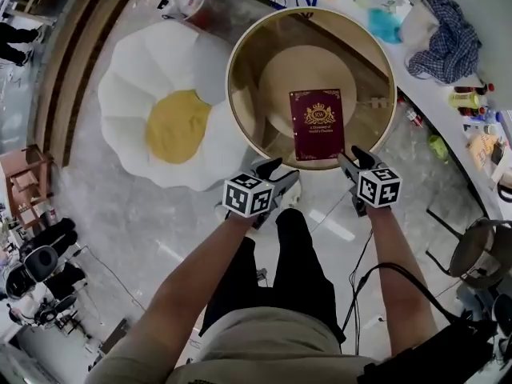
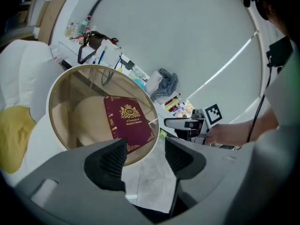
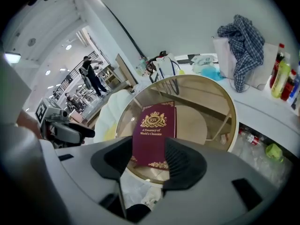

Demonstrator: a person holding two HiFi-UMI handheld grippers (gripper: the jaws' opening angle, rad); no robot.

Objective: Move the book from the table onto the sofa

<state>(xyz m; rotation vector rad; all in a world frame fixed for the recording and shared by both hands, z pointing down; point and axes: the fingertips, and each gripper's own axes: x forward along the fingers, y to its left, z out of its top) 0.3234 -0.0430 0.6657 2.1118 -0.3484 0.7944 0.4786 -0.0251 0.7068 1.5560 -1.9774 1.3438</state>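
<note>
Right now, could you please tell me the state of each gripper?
Left gripper: open, holding nothing.
Right gripper: open, holding nothing; the book lies on the table ahead.

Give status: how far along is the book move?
Nothing done yet: the book lies flat on the round table. In hand: left gripper and right gripper, both open and empty, hover at its near edge. Left: grip the book, carry it to the white sofa, set it down.
</note>
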